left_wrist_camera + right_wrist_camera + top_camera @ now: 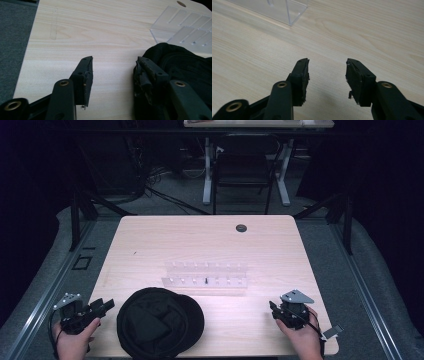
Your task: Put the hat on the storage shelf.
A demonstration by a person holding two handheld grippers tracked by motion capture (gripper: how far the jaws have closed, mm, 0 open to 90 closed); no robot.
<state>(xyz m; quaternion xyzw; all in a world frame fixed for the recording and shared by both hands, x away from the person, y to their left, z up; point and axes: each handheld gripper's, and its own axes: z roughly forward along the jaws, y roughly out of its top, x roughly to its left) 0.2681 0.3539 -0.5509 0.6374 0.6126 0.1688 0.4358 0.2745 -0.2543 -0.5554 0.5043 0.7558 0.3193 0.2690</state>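
Two grippers: both at the tabletop's (pixel 150 240) near edge, nothing between their jaws.
Left gripper (pixel 102 306): near-left corner, jaws wide, just beside the cap.
Black cap (pixel 160 322): lying at the near edge, left of the middle; one jaw is beside its rim in the left gripper view.
Clear acrylic rack (pixel 206 277): mid-tabletop, behind the cap.
Right gripper (pixel 274 309): near-right corner, jaws wide over bare wood.

Black cap (pixel 185 67) cut off at frame edge
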